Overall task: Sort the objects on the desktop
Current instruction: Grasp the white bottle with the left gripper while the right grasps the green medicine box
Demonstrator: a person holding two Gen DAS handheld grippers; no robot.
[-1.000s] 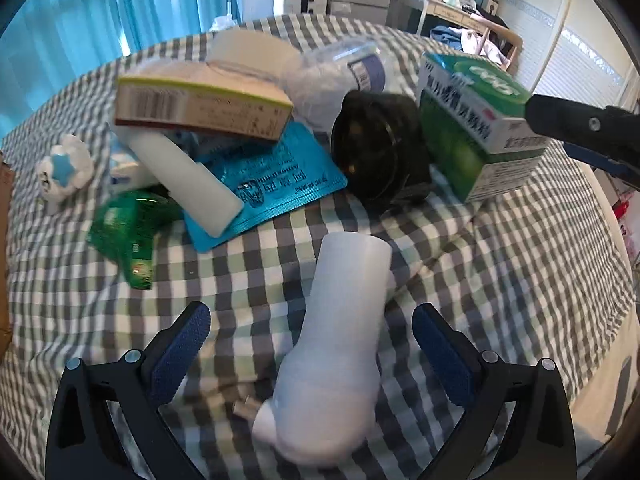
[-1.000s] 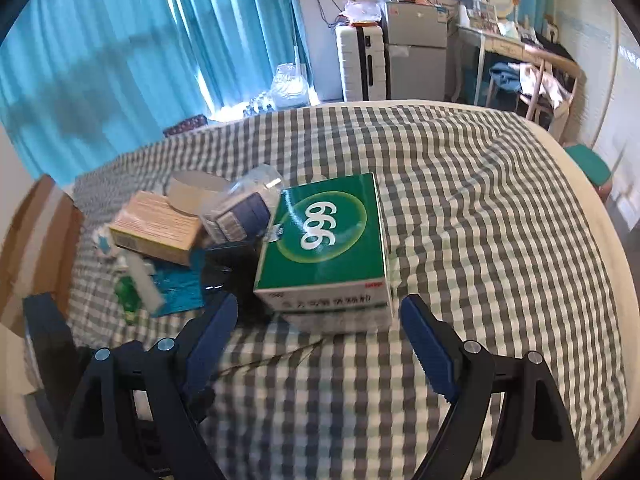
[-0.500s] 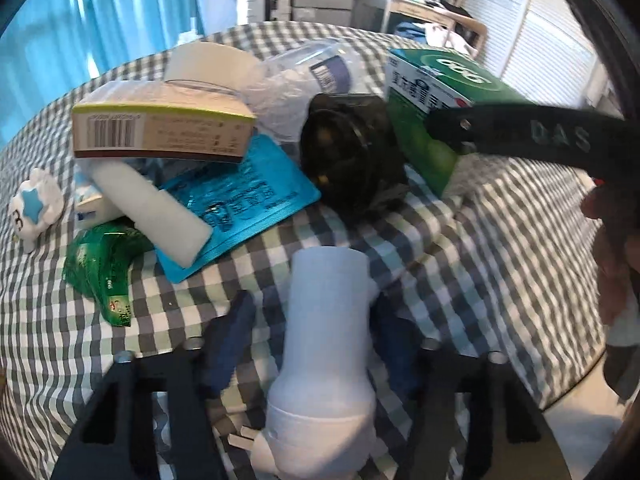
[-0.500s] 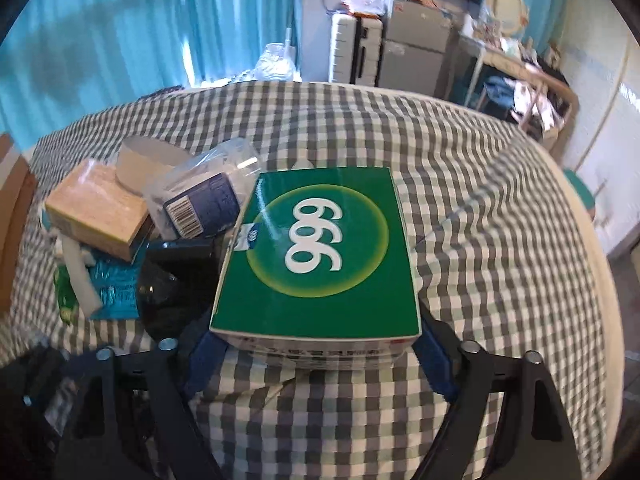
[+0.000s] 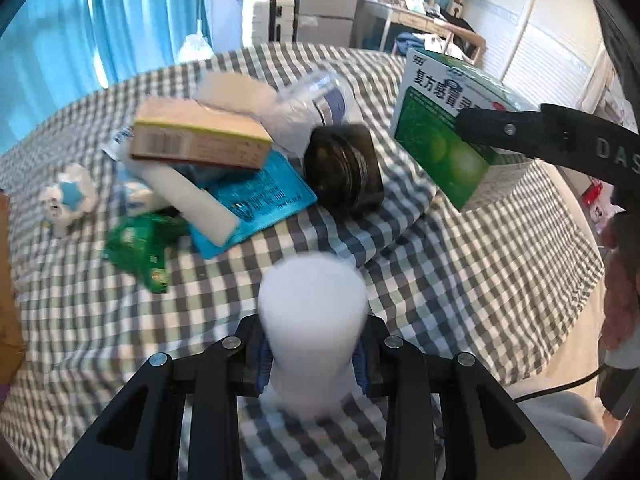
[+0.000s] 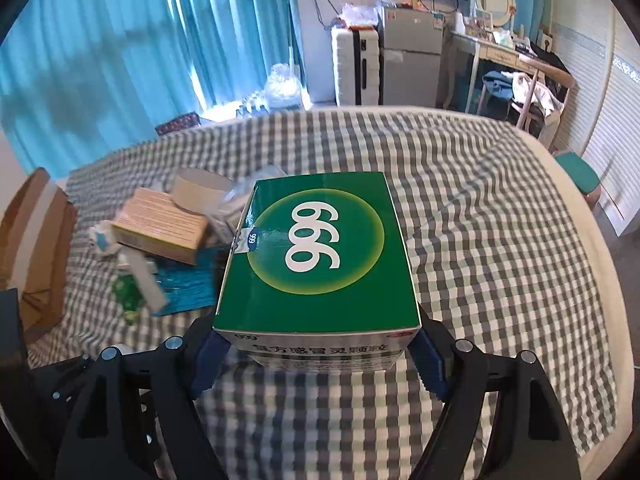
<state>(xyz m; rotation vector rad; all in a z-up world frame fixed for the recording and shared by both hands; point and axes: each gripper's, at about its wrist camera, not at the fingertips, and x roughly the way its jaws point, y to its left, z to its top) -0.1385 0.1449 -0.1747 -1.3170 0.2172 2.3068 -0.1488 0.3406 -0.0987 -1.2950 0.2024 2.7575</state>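
My left gripper (image 5: 311,364) is shut on a white plastic bottle (image 5: 312,320) and holds it raised above the checked cloth, its end toward the camera. My right gripper (image 6: 318,354) is shut on a green 999 medicine box (image 6: 318,256), lifted off the cloth; the box also shows at the right of the left wrist view (image 5: 444,128). On the cloth lie a tan carton (image 5: 200,140), a teal packet (image 5: 260,196), a black jar (image 5: 344,172), a white tube (image 5: 192,196), a green sachet (image 5: 140,244) and a clear bag (image 5: 308,108).
A small white and blue figure (image 5: 68,198) sits at the far left. A brown cardboard box (image 6: 32,252) stands past the table's left edge. Bare checked cloth (image 6: 500,220) lies to the right. Furniture and a suitcase (image 6: 354,68) stand behind.
My left gripper has closed on the white bottle and lifted it off the cloth. My right gripper has moved onto the green box, closed on it and raised it.
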